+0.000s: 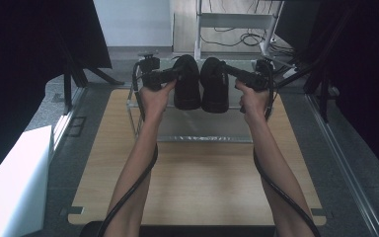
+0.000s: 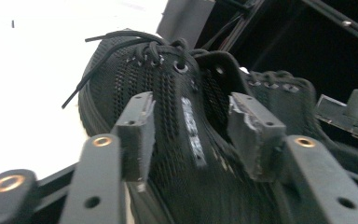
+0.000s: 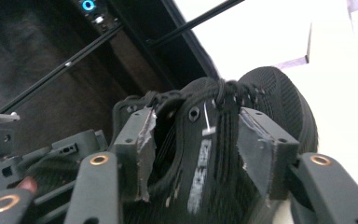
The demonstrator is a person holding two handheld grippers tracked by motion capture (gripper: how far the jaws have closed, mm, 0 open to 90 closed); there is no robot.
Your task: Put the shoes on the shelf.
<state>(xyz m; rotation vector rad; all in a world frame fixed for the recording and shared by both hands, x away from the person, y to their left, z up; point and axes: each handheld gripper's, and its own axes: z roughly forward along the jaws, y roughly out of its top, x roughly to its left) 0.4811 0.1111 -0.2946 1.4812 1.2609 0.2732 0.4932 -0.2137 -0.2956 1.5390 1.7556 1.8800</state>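
The left gripper [image 2: 191, 135] has its fingers clamped on the left shoe's [image 1: 187, 84] side wall; the right gripper [image 3: 193, 149] likewise grips the right shoe [image 1: 214, 86]. Both grips look shallow, so either shoe could slip onto the rack [image 1: 202, 131].

Matt black mesh-cloth shoes [image 1: 201, 84], pale wood-grain table [image 1: 197, 182], shiny metal rack [image 1: 197, 139]

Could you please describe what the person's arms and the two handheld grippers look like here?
Both forearms are bare, with no sleeves showing. The left gripper and right gripper are black, pistol-shaped tools. A thick black cable trails back along each arm. Up close, each has two black jaws with brass-coloured pivot rings and worn, grey-edged pads.
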